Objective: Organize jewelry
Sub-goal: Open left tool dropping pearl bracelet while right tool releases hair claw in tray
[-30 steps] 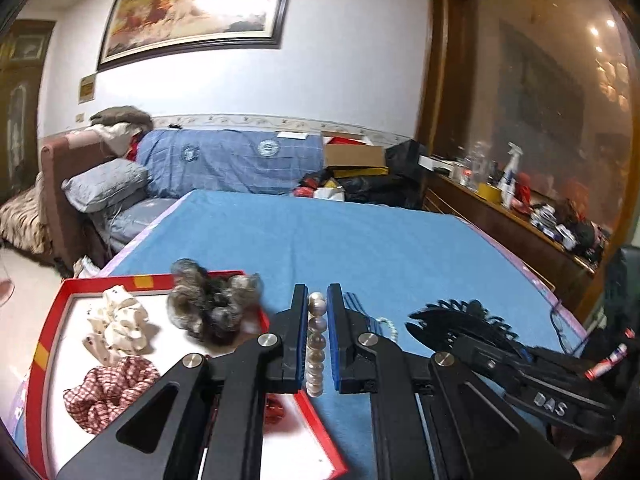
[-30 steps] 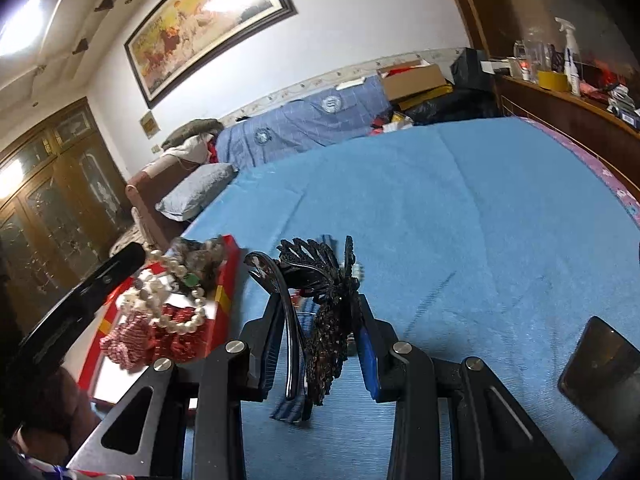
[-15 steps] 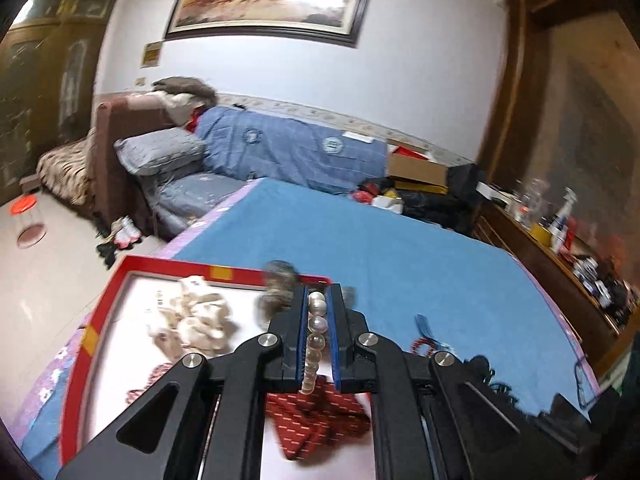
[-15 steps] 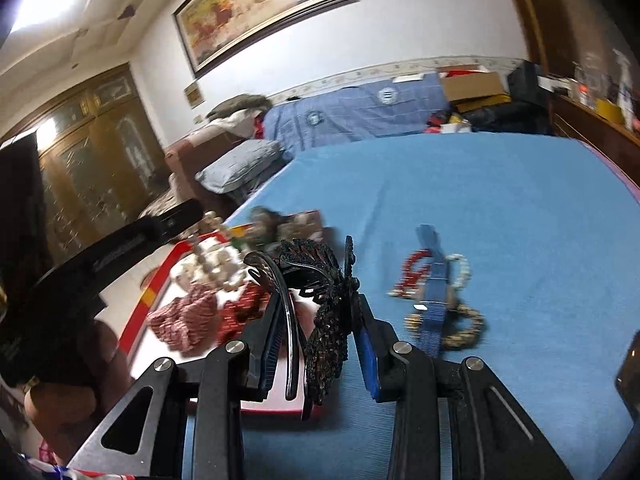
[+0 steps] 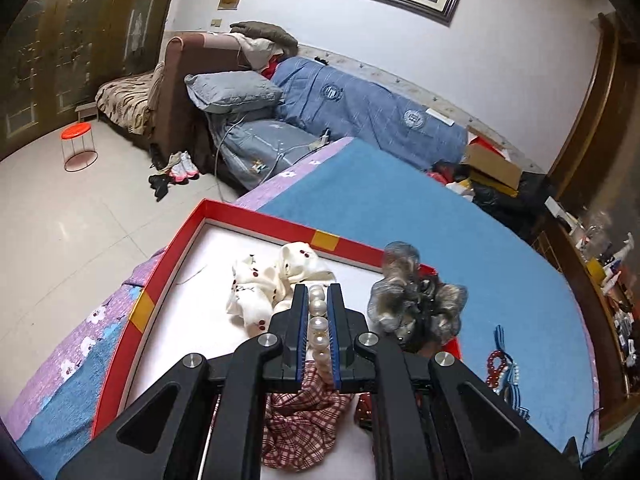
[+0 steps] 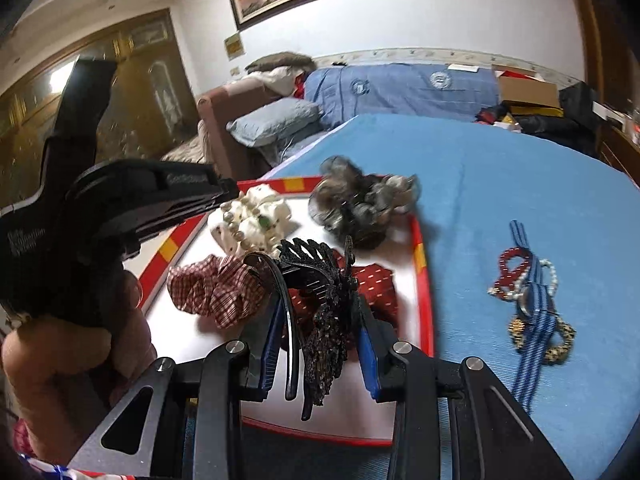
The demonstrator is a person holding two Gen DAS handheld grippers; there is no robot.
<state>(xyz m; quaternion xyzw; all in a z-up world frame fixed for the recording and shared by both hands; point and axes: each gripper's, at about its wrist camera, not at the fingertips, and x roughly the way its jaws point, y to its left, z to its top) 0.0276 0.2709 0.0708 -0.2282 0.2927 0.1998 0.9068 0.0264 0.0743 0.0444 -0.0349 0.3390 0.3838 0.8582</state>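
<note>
In my left tool (image 5: pixel 318 334) I hold a pearl strand (image 5: pixel 320 330), the blue pads pinched narrow on it so the beads run in a line between them and cannot slip out. I have it over the red-rimmed tray (image 5: pixel 166 270), low in the centre of the left view, because I judge that is where the jewelry is being gathered. Below the strand lie the cream scrunchie (image 5: pixel 276 280), the checked red scrunchie (image 5: pixel 298 424) and, at the tray's right edge, the grey scrunchie (image 5: pixel 416 306).

My right tool (image 6: pixel 318 354) is closed on a black hair claw (image 6: pixel 320 320), gripped across its body with the teeth pointing up and away, so the jaws stand somewhat apart around its bulk. It hangs over the near side of the same tray, lower centre of the right view, above a dark red dotted piece (image 6: pixel 370 280).

Still out on the blue bed cover (image 6: pixel 520 168), at the right of that view, lies a small heap: a red bead bracelet (image 6: pixel 510 266), a blue striped ribbon (image 6: pixel 532 344) and a gold-toned bracelet (image 6: pixel 560 344). I read those as the pieces left to collect.
</note>
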